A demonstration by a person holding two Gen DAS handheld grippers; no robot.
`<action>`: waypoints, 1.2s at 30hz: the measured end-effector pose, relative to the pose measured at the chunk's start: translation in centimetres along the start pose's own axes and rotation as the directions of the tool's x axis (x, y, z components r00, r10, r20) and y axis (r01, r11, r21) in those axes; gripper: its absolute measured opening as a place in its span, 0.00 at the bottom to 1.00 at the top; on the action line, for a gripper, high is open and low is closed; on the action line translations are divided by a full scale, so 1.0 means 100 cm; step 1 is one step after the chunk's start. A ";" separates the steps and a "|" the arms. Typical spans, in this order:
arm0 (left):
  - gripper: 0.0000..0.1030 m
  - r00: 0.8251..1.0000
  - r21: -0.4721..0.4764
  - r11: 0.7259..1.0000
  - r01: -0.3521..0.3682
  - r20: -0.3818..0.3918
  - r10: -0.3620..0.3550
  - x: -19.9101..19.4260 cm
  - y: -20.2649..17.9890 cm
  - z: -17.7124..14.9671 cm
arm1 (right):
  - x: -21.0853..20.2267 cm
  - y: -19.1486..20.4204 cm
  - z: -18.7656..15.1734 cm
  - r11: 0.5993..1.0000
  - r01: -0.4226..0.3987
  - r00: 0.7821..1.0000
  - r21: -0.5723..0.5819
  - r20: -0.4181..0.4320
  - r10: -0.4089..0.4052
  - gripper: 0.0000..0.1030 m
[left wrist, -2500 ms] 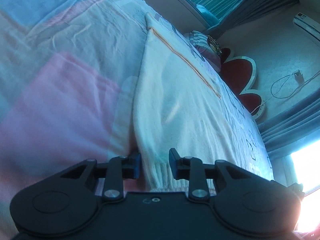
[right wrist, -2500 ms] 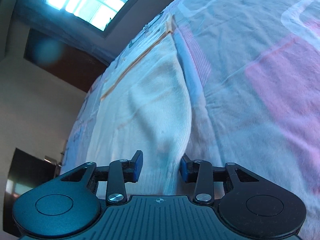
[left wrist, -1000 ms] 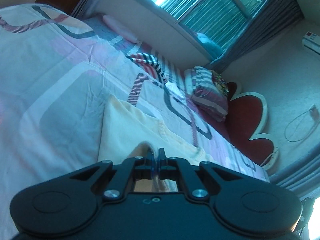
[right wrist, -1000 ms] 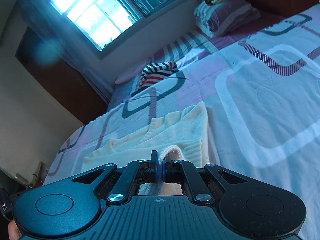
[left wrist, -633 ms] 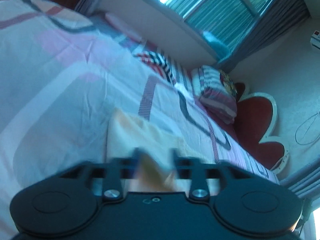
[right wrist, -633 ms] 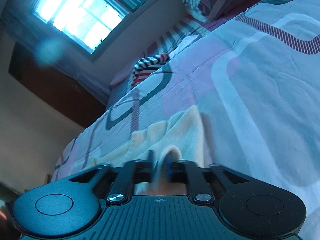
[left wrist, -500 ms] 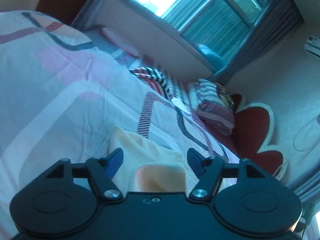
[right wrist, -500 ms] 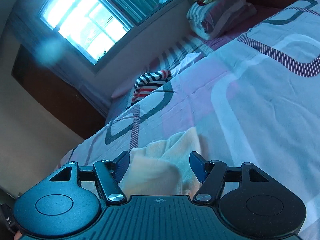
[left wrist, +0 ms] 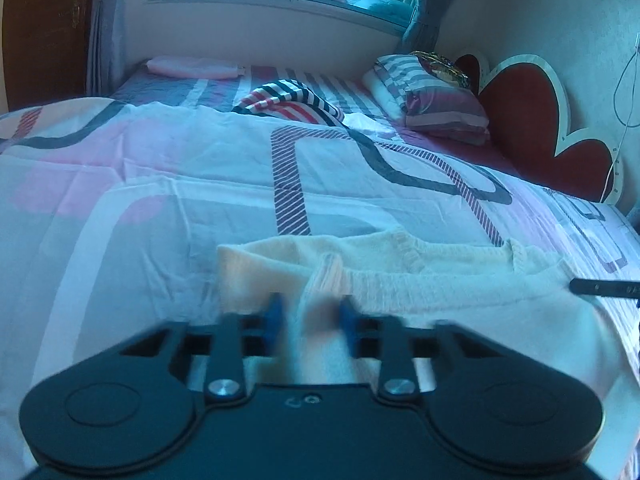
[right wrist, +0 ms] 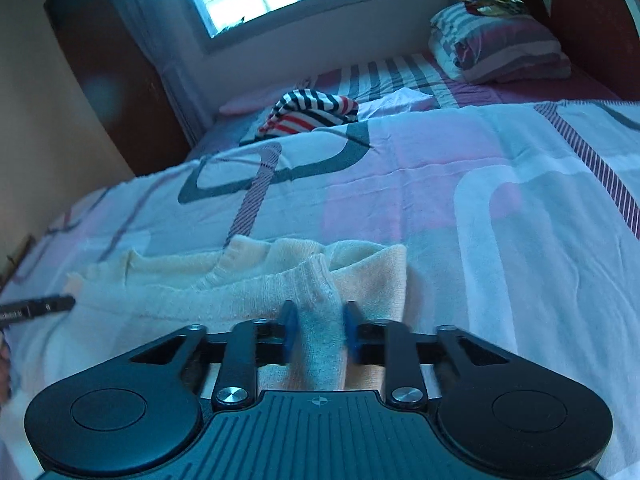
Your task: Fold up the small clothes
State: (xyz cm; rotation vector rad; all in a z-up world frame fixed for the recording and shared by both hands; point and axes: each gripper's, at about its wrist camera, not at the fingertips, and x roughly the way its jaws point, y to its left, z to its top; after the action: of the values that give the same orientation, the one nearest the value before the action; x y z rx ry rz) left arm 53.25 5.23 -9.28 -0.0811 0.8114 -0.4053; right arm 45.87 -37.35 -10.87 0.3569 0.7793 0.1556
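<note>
The cream knitted sweater (left wrist: 460, 300) on the patterned bed (left wrist: 200, 184) looks soft, light and floppy. The left gripper (left wrist: 310, 320) and right gripper (right wrist: 318, 330) have their fingers parted around raised folds of its ribbed hem, not pinching; that hem's corners seem the best hold.

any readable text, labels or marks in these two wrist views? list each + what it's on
No legible words in either view.
Left gripper body: small embossed mark near the front edge, not readable as text.
Right gripper body: small crosshair symbol at the front edge, no letters.
Its finger, seen from the left view: faint pale print, too small to read.
Left gripper's finger, seen from the right view: pale print, too blurred to read.
Cream sweater, bedspread: no text.
</note>
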 end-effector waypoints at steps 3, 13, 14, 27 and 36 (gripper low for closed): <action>0.02 0.998 -0.013 1.000 0.001 0.058 0.000 -0.007 0.000 0.001 | -0.004 0.005 -0.001 0.999 0.022 0.999 -0.044 0.032 -0.021 0.02; 0.02 0.993 -0.008 1.000 -0.026 0.119 0.027 0.006 -0.010 0.022 | -0.010 0.003 0.007 0.998 0.062 0.989 -0.019 0.132 -0.059 0.02; 0.02 0.994 -0.004 0.999 -0.034 0.105 0.034 0.012 -0.011 0.022 | -0.006 0.000 0.007 0.998 0.064 0.991 -0.006 0.119 -0.063 0.02; 0.58 0.980 0.156 0.979 -0.133 0.169 0.107 -0.013 -0.074 0.004 | -0.014 0.030 0.000 0.997 0.047 0.988 -0.066 0.150 -0.036 0.23; 0.61 0.991 0.223 0.968 -0.114 0.088 0.097 0.029 -0.096 -0.010 | 0.037 0.086 -0.014 0.974 0.069 0.996 -0.214 0.067 -0.056 0.23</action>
State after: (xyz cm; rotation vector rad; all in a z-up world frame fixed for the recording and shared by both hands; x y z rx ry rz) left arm 51.21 -4.64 -9.81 0.1588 0.6854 -0.3894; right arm 47.43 -28.02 -11.03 0.1304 0.7052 0.1679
